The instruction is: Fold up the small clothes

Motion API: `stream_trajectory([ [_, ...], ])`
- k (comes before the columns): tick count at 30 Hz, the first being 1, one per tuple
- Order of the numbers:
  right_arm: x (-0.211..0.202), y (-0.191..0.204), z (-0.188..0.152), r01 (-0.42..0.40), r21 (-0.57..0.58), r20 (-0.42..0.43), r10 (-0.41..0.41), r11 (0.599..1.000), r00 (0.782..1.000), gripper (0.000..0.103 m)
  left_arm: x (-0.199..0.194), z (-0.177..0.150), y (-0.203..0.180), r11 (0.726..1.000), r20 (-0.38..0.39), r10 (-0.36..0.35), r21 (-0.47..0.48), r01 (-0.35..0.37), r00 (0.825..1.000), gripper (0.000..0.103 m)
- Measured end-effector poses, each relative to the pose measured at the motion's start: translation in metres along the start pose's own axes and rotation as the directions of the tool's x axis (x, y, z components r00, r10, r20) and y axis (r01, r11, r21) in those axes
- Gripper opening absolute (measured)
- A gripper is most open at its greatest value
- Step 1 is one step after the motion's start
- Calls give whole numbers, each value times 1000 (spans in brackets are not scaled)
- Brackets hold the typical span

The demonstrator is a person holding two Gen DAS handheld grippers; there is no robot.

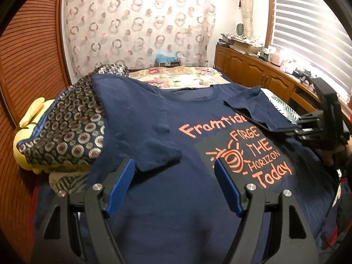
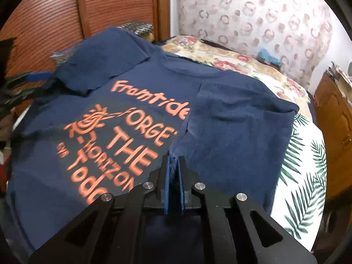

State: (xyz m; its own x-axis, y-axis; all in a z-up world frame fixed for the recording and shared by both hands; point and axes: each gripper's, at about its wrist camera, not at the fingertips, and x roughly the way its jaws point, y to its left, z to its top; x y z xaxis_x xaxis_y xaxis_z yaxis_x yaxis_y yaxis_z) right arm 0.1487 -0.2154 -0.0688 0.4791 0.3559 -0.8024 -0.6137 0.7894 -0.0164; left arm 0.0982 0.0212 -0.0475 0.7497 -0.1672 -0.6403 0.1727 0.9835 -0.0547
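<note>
A navy T-shirt [image 1: 167, 114] with orange lettering lies front up on the bed; it also shows in the right wrist view [image 2: 136, 70]. Both sleeves are folded in over the chest. My left gripper [image 1: 173, 165] is open just above the shirt, its blue pads either side of the left sleeve's tip [image 1: 158, 156]. My right gripper [image 2: 173, 160] is shut on the edge of the folded-over right sleeve [image 2: 237, 127]; it shows in the left wrist view [image 1: 288, 129] at the right, pinching that sleeve.
A patterned pillow [image 1: 72, 127] and a yellow cushion [image 1: 33, 114] lie at the shirt's left. A floral cover [image 1: 176, 74] and a leaf-print sheet [image 2: 308, 171] lie on the bed. A wooden cabinet [image 1: 253, 68] stands at the right, a slatted wooden door [image 1: 28, 55] at the left.
</note>
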Motion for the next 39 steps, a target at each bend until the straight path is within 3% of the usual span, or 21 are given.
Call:
stream_trajectory([
  [3,-1,1,-6,12,-11,-22,-12,1000,1000,8,2,10,8,1000,2,6,-2,-6,1000,75],
  [7,0,-9,-4,4,43,-12,-3,999,1000,31,7,28,22,1000,9,23,4,-23,1000,75],
  [13,-7,-43,8,48,104,37,-53,993,998,47,21,56,51,998,7,57,-3,-57,998,75],
  [22,20,-130,27,149,243,-3,-152,959,988,48,60,86,95,996,-43,79,-45,-81,996,75],
  [31,57,-178,51,102,328,-21,-100,939,995,47,90,98,110,996,-97,68,-55,-74,993,73],
  [32,60,-179,55,97,328,-20,-96,940,995,44,92,99,111,996,-100,68,-56,-73,993,73],
  [34,65,-182,65,87,320,-7,-89,944,996,23,94,101,112,996,-103,65,-59,-71,993,73],
  [39,65,-181,77,108,281,50,-127,954,991,13,98,106,112,997,-107,53,-55,-59,993,73],
])
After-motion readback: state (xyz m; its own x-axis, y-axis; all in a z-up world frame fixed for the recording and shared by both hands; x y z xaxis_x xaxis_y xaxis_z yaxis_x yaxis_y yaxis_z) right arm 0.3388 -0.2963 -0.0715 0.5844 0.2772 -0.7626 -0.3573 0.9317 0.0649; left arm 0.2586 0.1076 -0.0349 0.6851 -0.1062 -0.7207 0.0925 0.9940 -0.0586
